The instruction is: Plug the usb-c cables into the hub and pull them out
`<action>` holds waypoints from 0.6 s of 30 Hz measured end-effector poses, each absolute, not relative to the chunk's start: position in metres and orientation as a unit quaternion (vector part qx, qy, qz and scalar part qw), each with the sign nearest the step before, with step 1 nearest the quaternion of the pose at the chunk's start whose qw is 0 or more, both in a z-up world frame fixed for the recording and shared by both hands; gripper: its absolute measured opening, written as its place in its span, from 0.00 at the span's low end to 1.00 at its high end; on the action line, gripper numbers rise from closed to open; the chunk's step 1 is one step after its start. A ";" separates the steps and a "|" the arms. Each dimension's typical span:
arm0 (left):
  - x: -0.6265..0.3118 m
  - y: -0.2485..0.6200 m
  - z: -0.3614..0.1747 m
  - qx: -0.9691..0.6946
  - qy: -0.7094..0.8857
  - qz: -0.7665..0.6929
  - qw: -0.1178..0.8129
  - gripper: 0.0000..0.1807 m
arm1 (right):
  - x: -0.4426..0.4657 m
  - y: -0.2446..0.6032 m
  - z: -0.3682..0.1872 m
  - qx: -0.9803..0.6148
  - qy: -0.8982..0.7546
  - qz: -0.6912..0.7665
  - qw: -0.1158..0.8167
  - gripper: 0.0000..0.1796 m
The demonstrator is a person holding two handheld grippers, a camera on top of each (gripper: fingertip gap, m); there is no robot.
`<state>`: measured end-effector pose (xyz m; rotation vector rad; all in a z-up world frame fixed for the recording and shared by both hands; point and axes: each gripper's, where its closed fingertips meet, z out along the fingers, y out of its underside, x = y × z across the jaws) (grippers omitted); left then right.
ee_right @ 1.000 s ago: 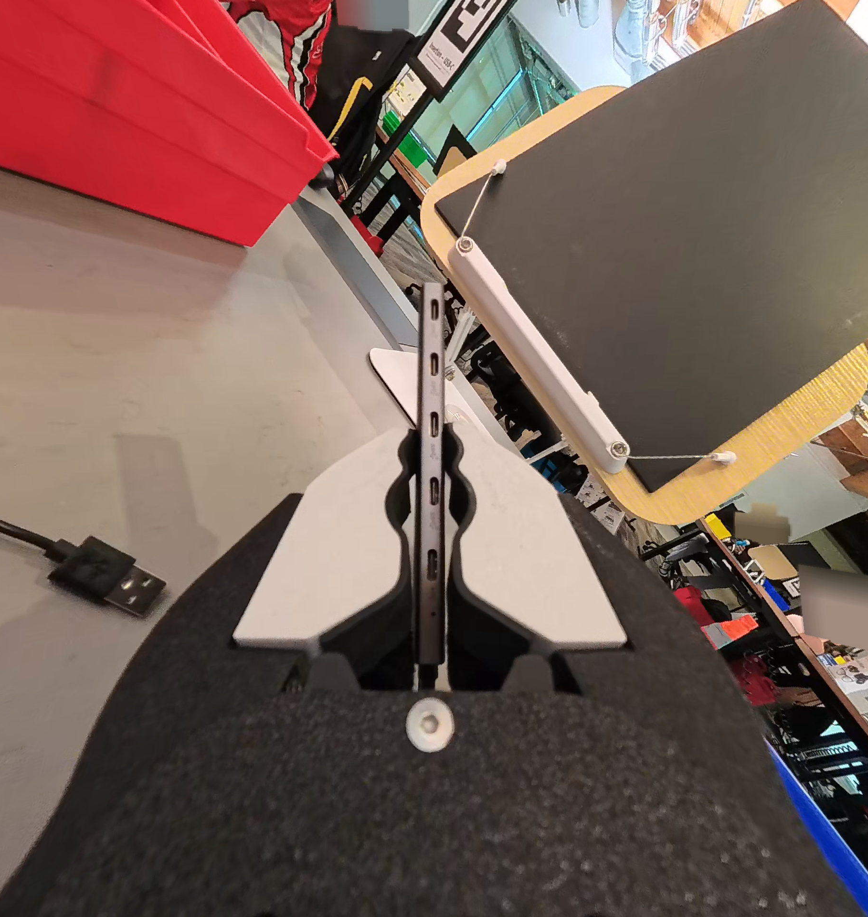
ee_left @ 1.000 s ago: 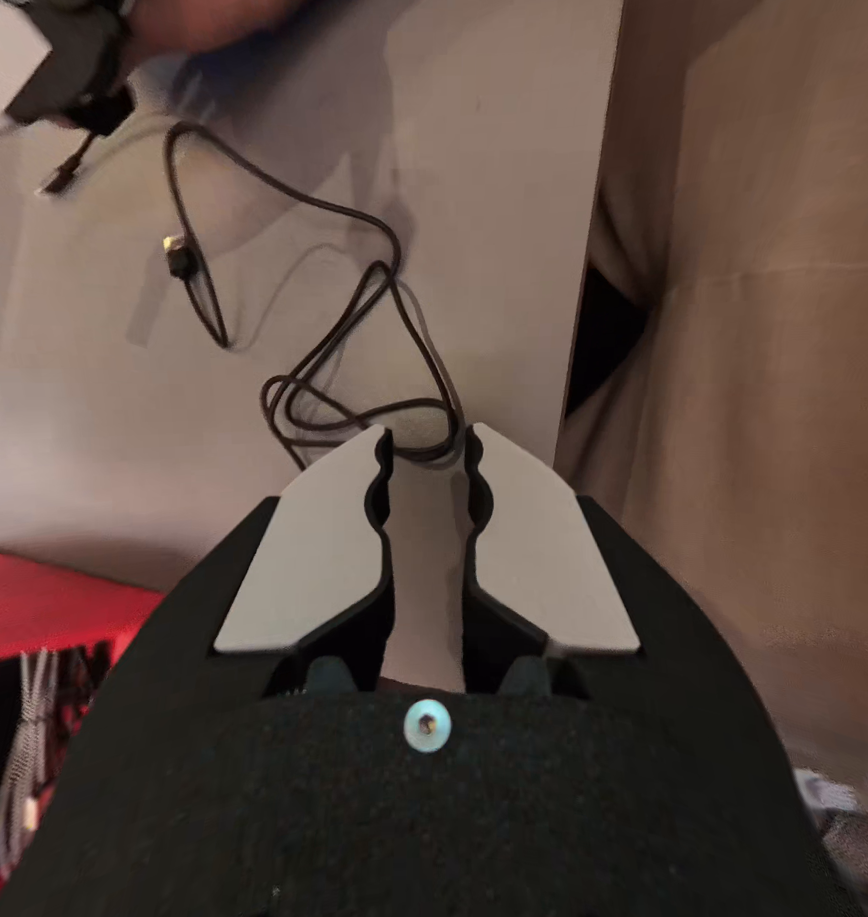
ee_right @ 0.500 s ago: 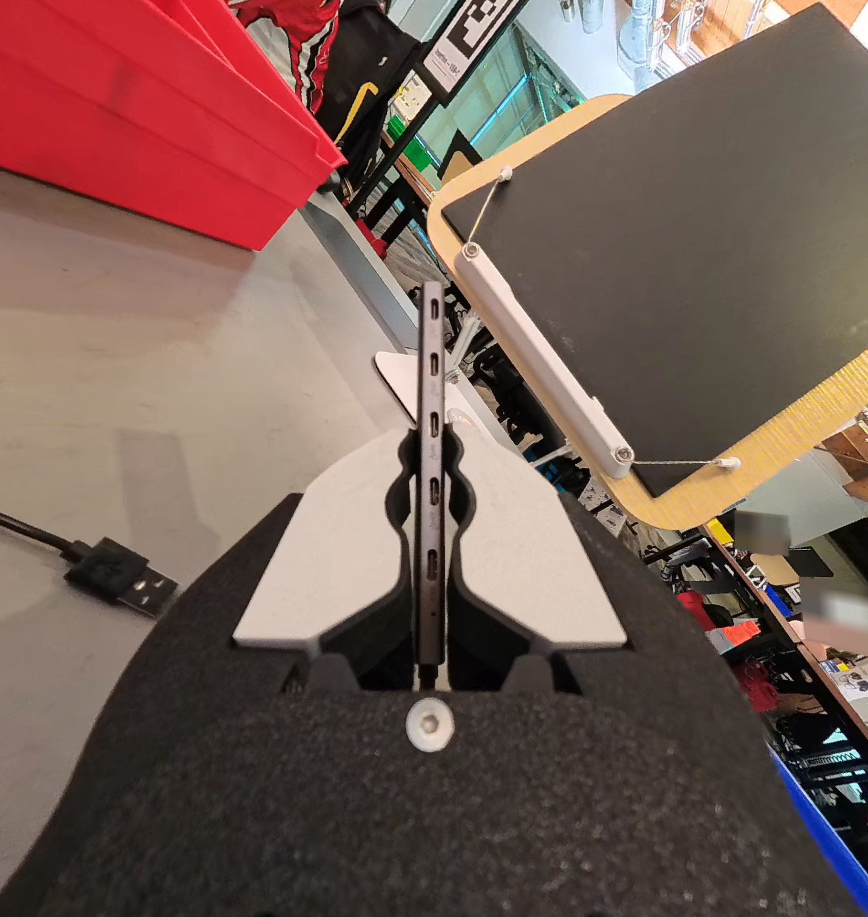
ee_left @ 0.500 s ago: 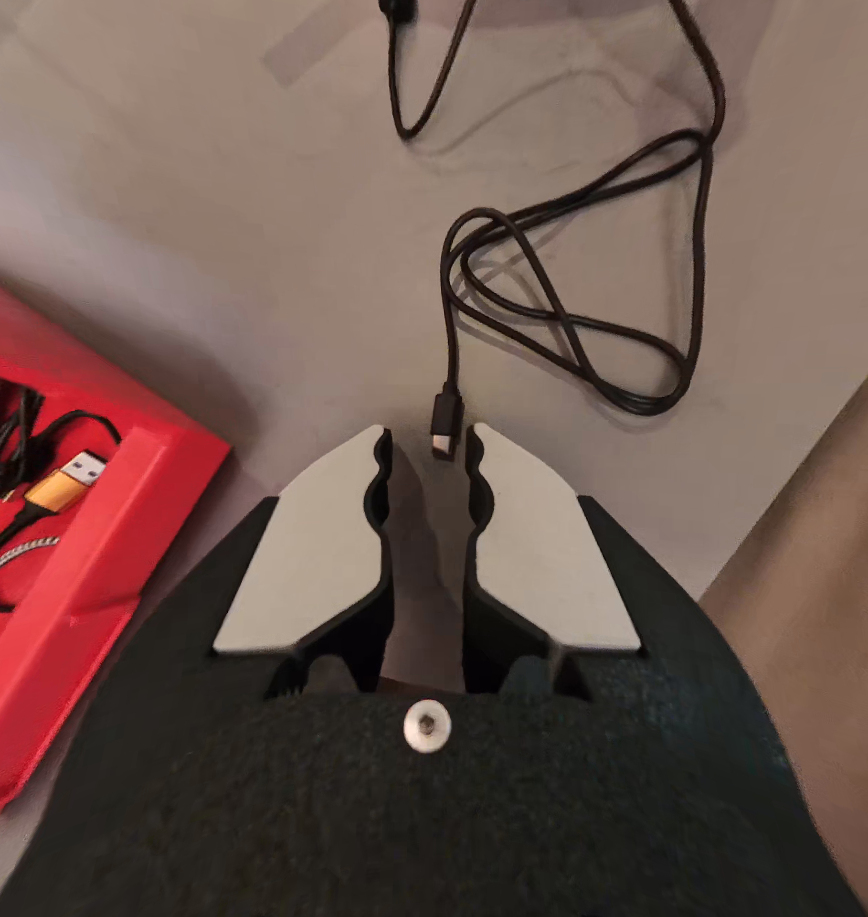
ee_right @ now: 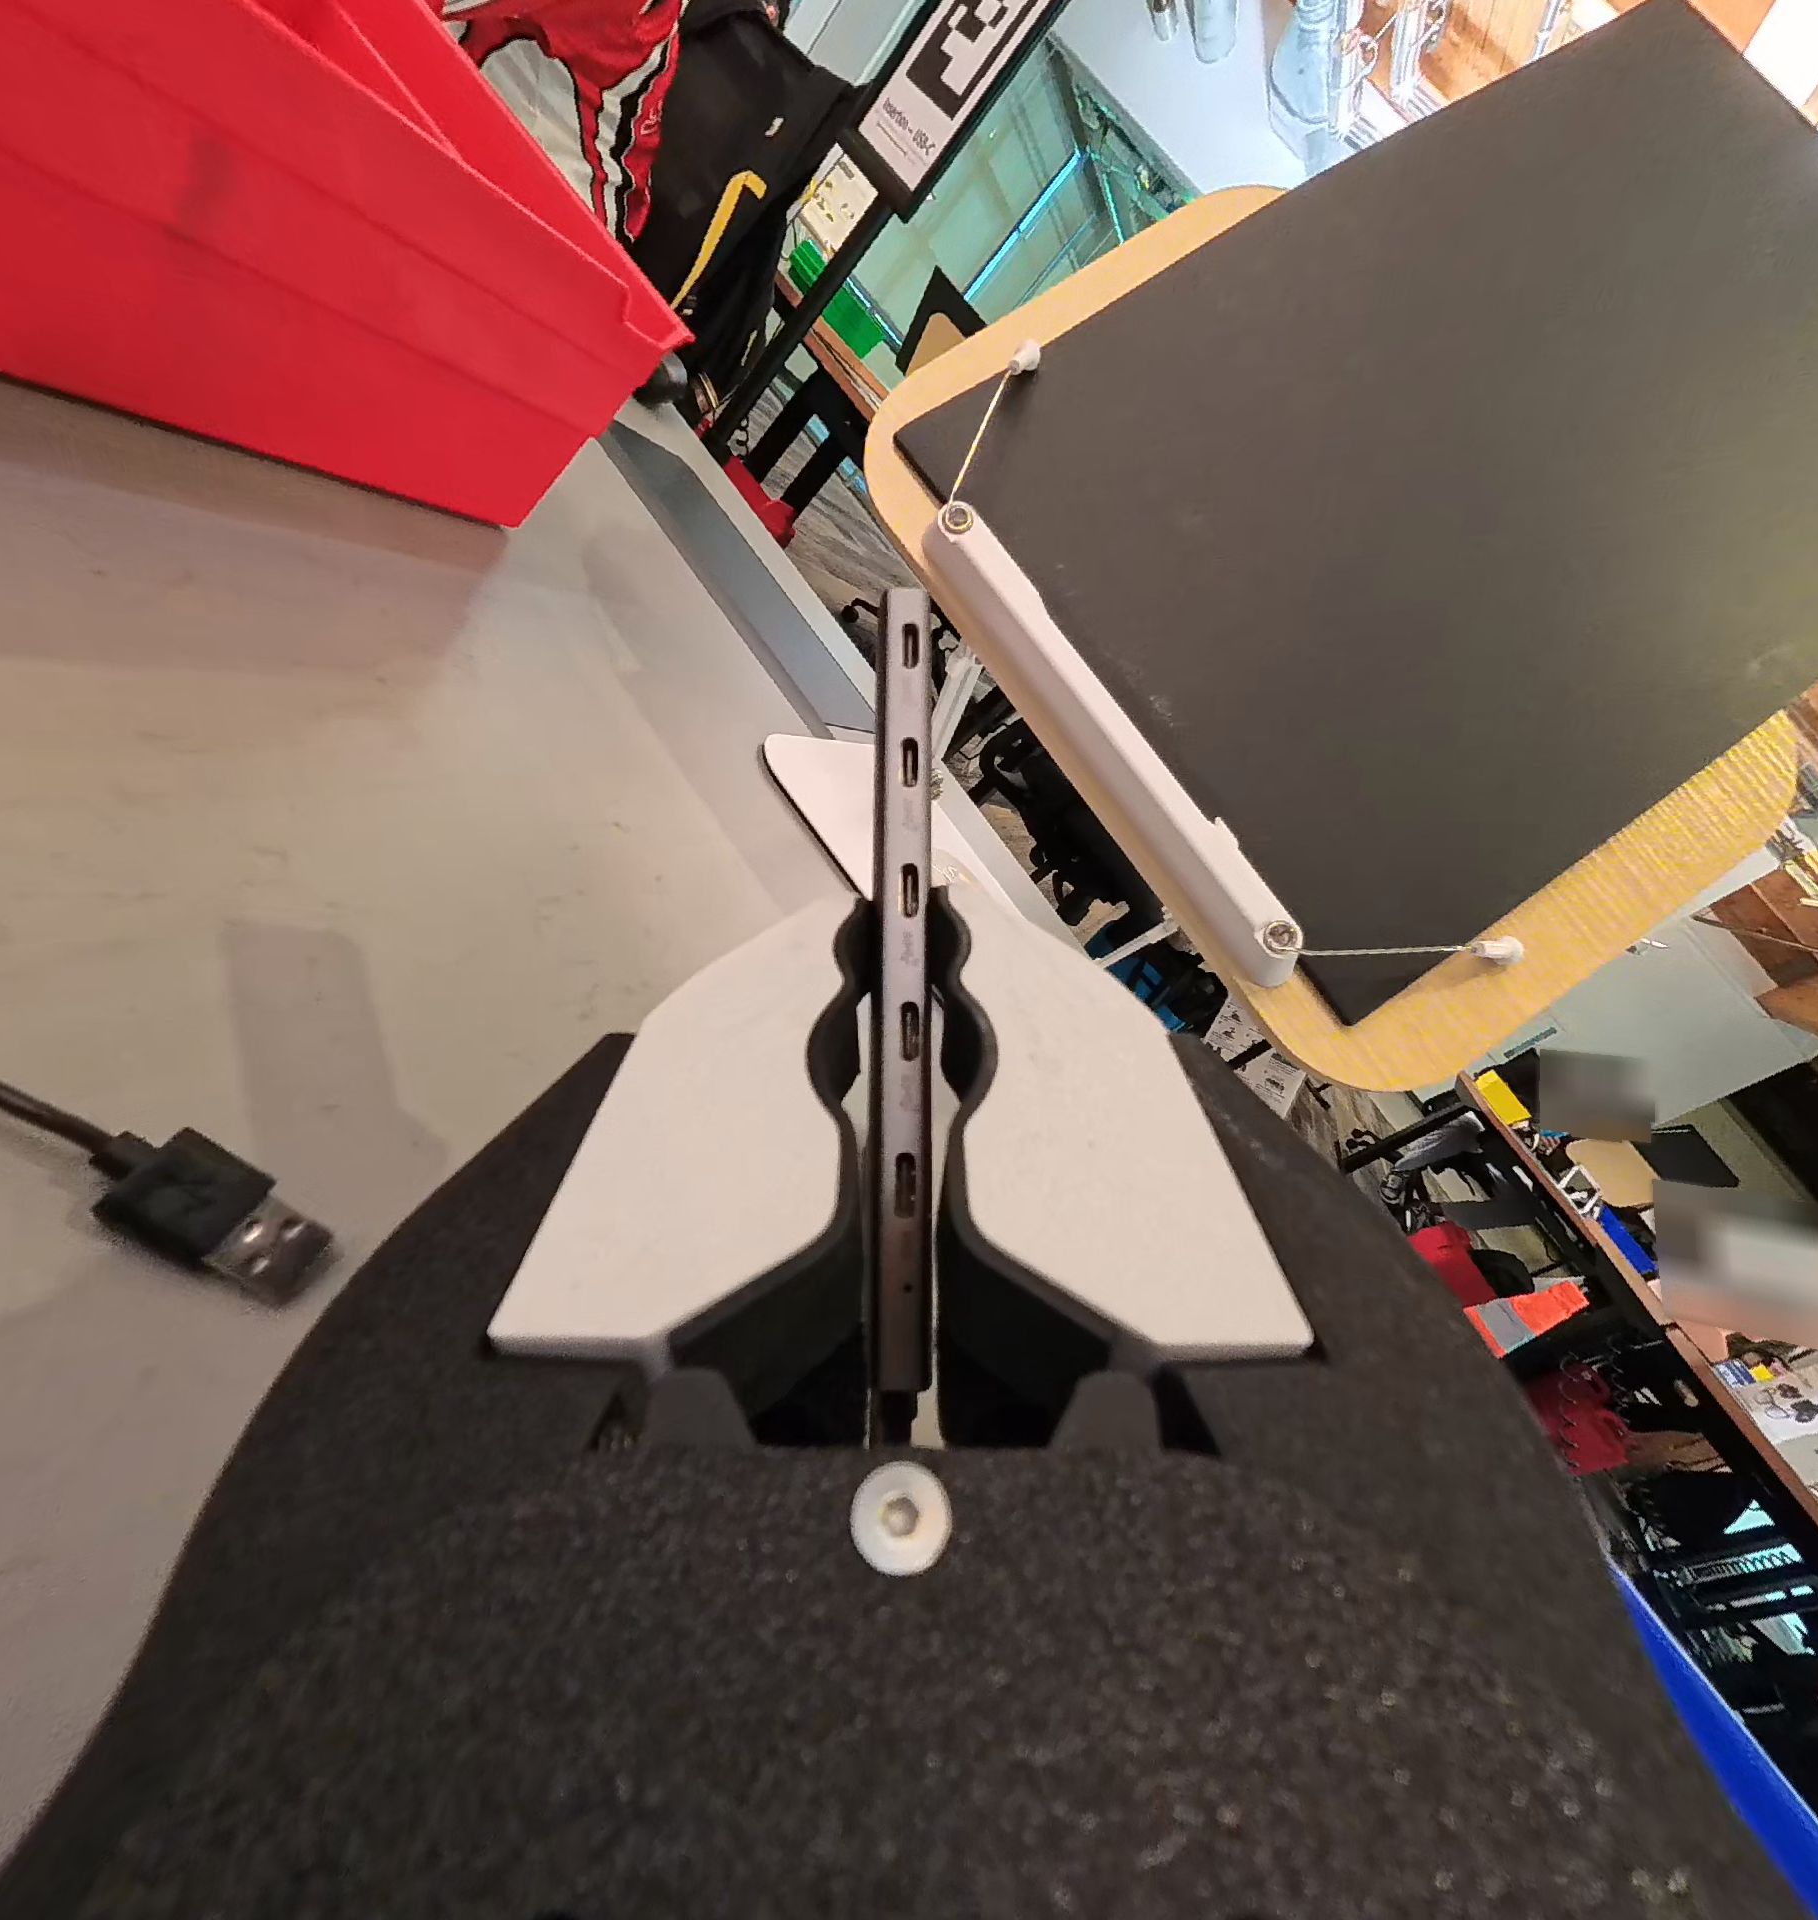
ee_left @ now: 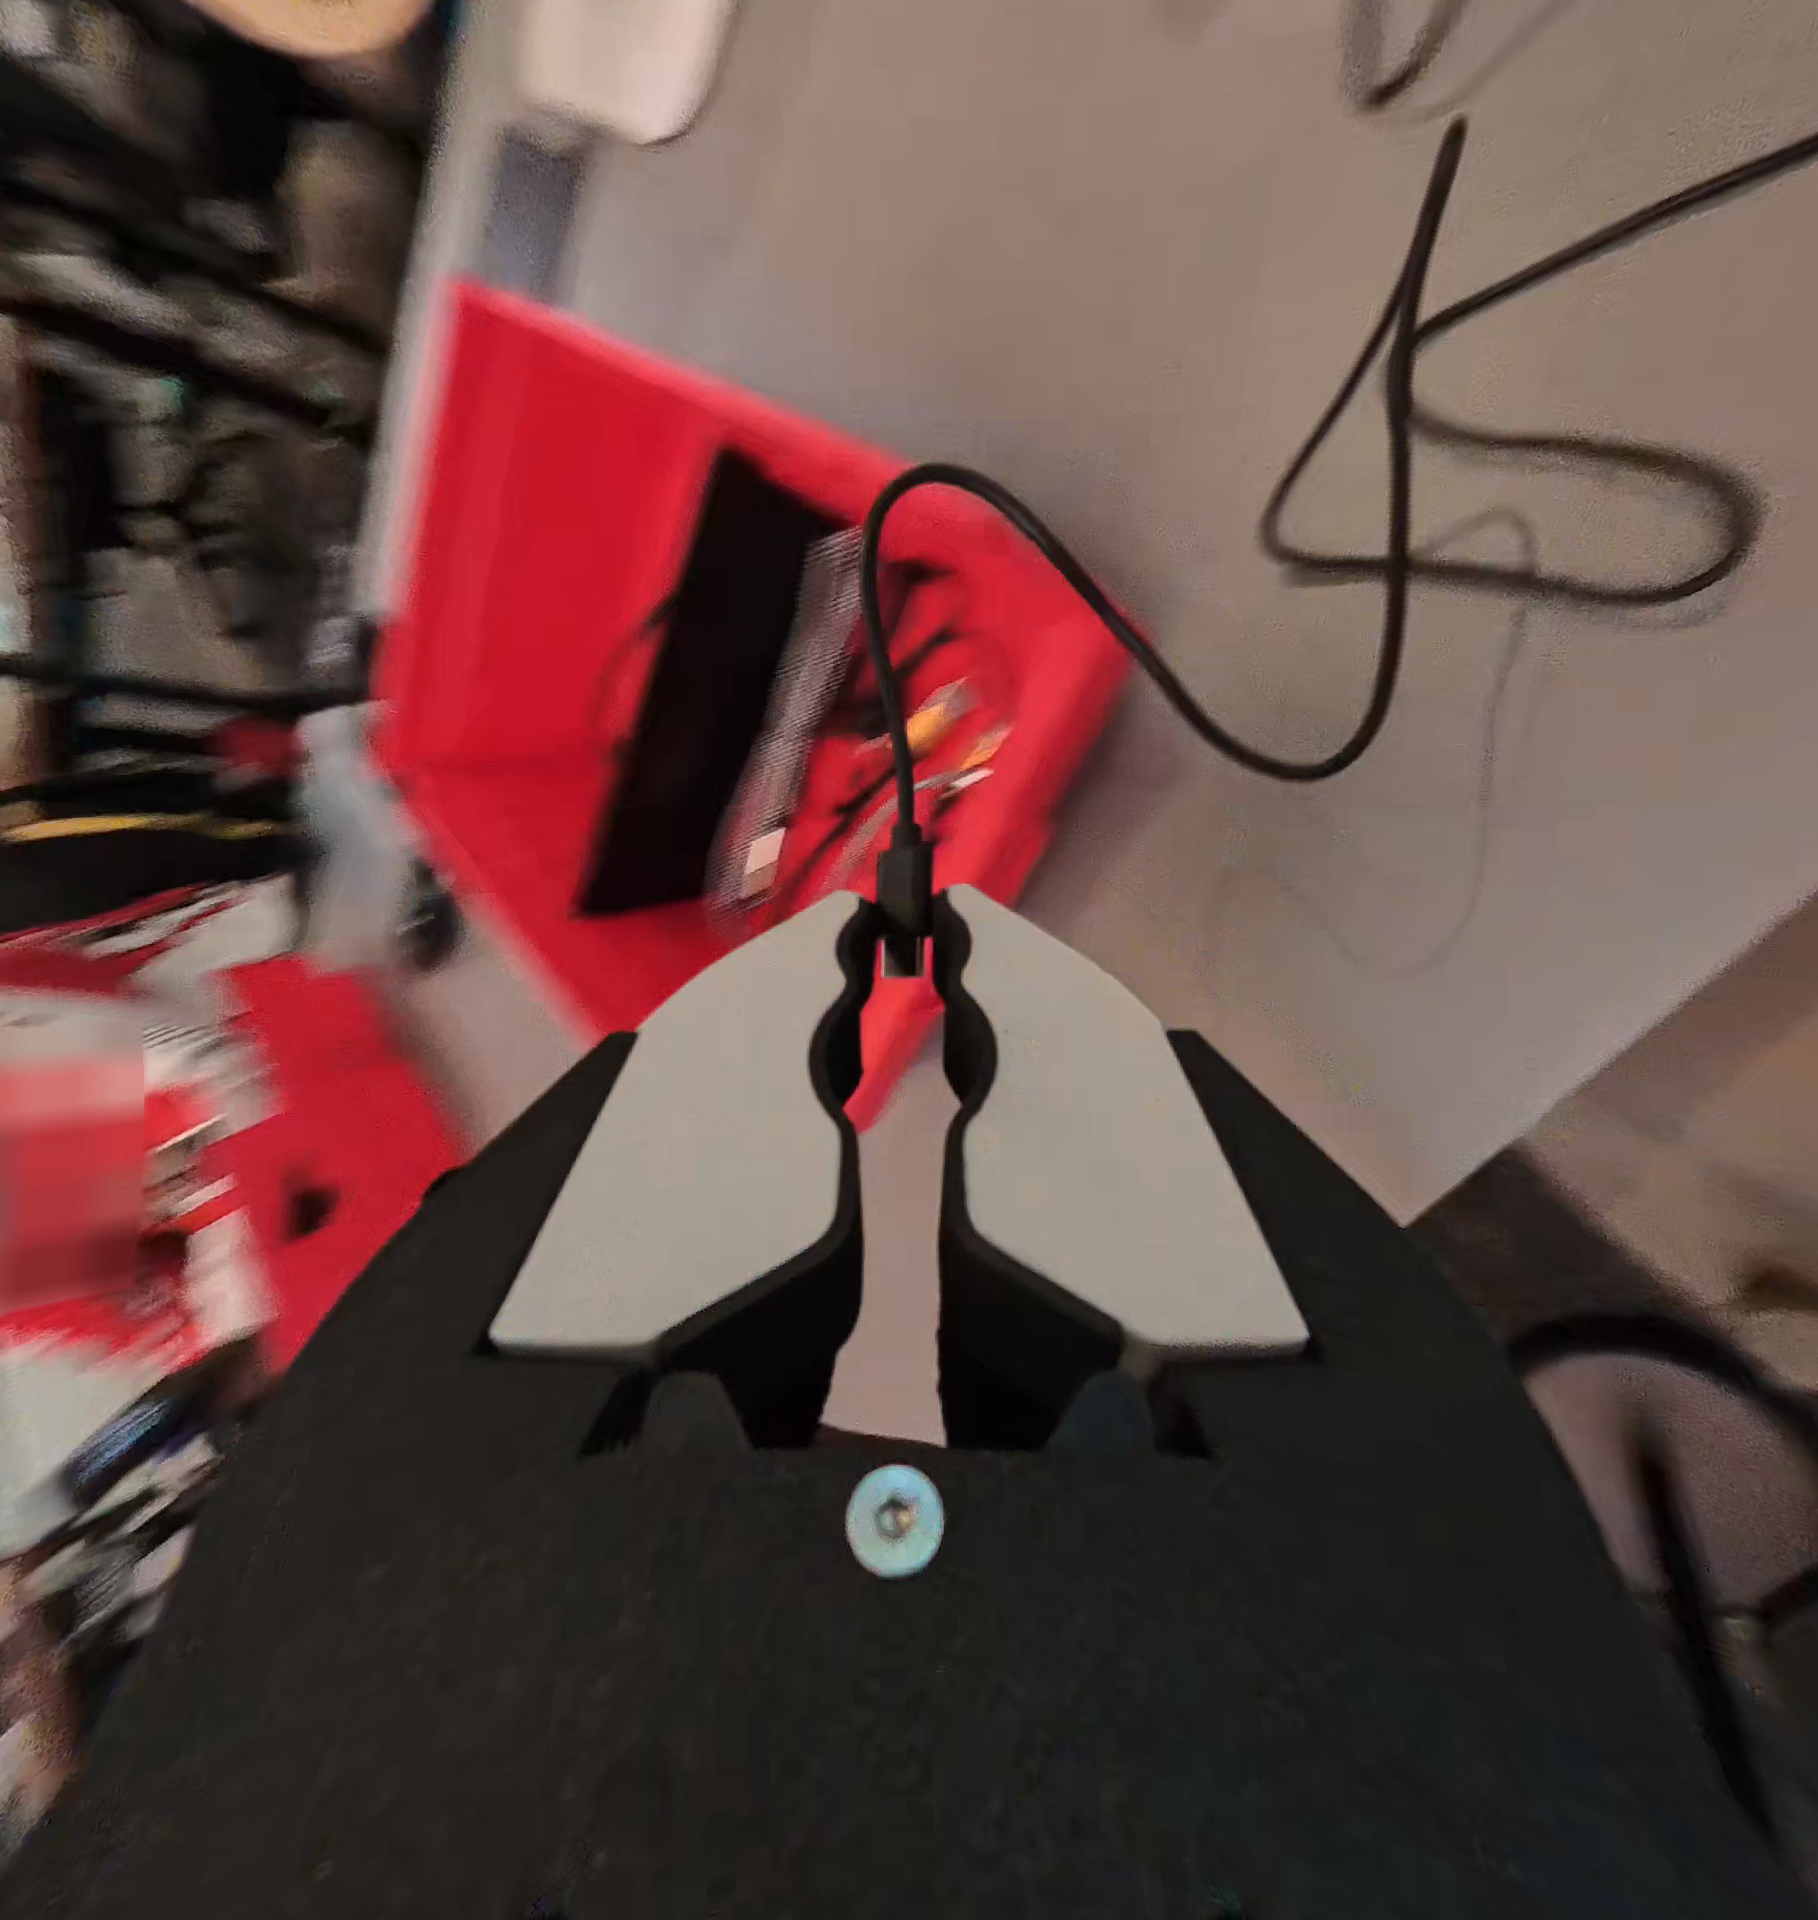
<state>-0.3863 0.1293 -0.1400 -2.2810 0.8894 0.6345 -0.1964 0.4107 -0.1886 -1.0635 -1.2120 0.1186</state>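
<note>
My left gripper (ee_left: 902, 914) is shut on the black USB-C plug (ee_left: 902, 896) of a black cable (ee_left: 1144, 655). It holds the plug lifted above the grey table (ee_left: 1248, 291), with the cable trailing right to loose loops lying there. My right gripper (ee_right: 907, 935) is shut on a slim dark grey hub (ee_right: 905, 894), held on edge with its row of USB-C ports facing the camera. The hub sticks out past the fingertips. The same cable's black USB-A plug (ee_right: 214, 1216) lies on the table at the left of the right wrist view.
A red bin (ee_left: 697, 665) holding several cables sits on the table past the left gripper; the left wrist view is motion-blurred. A red bin (ee_right: 261, 270) stands at the table's far left. A black board with a wooden rim (ee_right: 1404, 540) hangs beyond the table edge. The tips of one gripper are about 35 cm away from the tips of the other.
My left gripper closed on the USB-C plug that lay on the table just ahead of its open fingers, lifted it and swung towards the red bin. My right gripper kept the hub nearly still.
</note>
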 end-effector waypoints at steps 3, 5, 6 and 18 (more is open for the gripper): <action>-0.413 0.110 -0.071 -0.834 0.330 0.332 0.294 0.05 | -0.198 0.410 -0.188 -0.473 -0.544 0.050 0.691 0.05; -0.400 0.100 -0.054 -0.830 0.363 0.318 0.281 0.05 | -0.198 0.410 -0.188 -0.470 -0.546 0.048 0.692 0.05; -0.390 0.093 -0.059 -0.839 0.387 0.292 0.249 0.05 | -0.199 0.409 -0.188 -0.469 -0.546 0.047 0.692 0.05; -0.285 0.169 -0.186 -0.805 0.591 0.035 -0.020 0.05 | -0.199 0.408 -0.187 -0.479 -0.537 0.069 0.691 0.05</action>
